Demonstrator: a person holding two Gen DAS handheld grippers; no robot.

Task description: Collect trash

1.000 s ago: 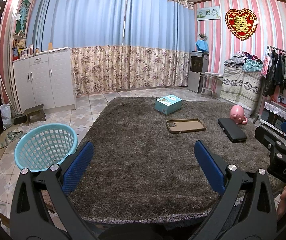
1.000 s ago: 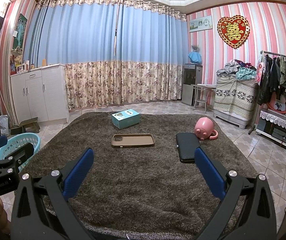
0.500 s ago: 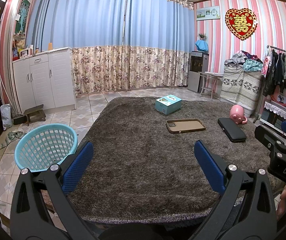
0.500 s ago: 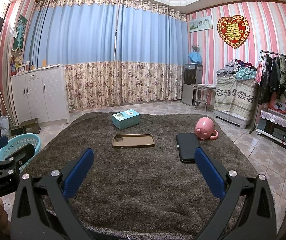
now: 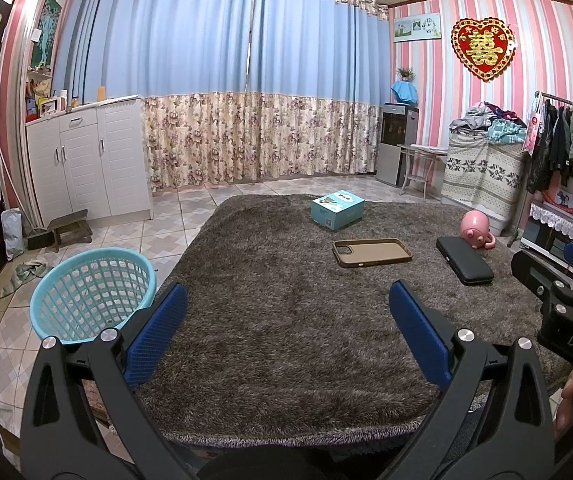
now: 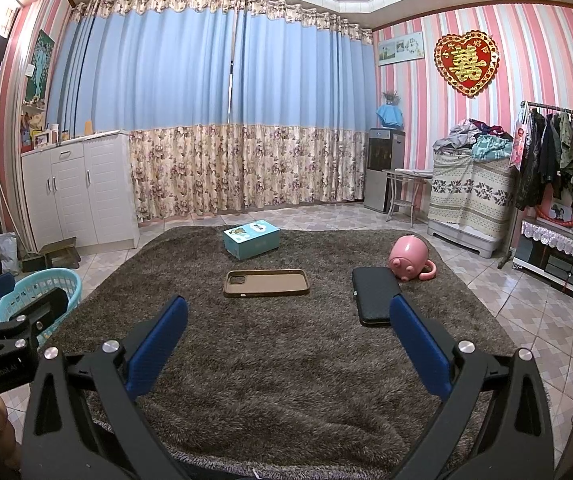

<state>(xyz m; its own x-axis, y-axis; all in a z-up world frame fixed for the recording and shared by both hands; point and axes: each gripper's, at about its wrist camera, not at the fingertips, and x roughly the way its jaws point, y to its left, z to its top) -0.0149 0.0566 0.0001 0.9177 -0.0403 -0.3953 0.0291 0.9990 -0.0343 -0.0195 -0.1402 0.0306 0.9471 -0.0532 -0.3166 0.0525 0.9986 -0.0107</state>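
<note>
On the brown shaggy rug (image 5: pixel 286 320) lie a light blue box (image 5: pixel 337 209), a brown phone case (image 5: pixel 371 252), a black flat case (image 5: pixel 463 265) and a pink pig-shaped mug (image 5: pixel 476 230). A light blue mesh basket (image 5: pixel 90 296) stands on the tiles left of the rug. My left gripper (image 5: pixel 286 332) is open and empty above the rug's near edge. My right gripper (image 6: pixel 286 336) is open and empty, nearer the items: box (image 6: pixel 251 239), phone case (image 6: pixel 266 282), black case (image 6: pixel 374 300), mug (image 6: pixel 408 258). The basket (image 6: pixel 42 292) shows at left.
White cabinet (image 5: pixel 86 168) and a small stool (image 5: pixel 70 228) stand at left. A water dispenser (image 5: pixel 396 144), a covered stack with clothes (image 5: pixel 482 176) and a clothes rack (image 5: pixel 566 148) stand at right. Tiled floor surrounds the rug.
The right gripper has drifted slightly lower and forward; the rug items sit a touch higher in its view. The left gripper has hardly moved.
</note>
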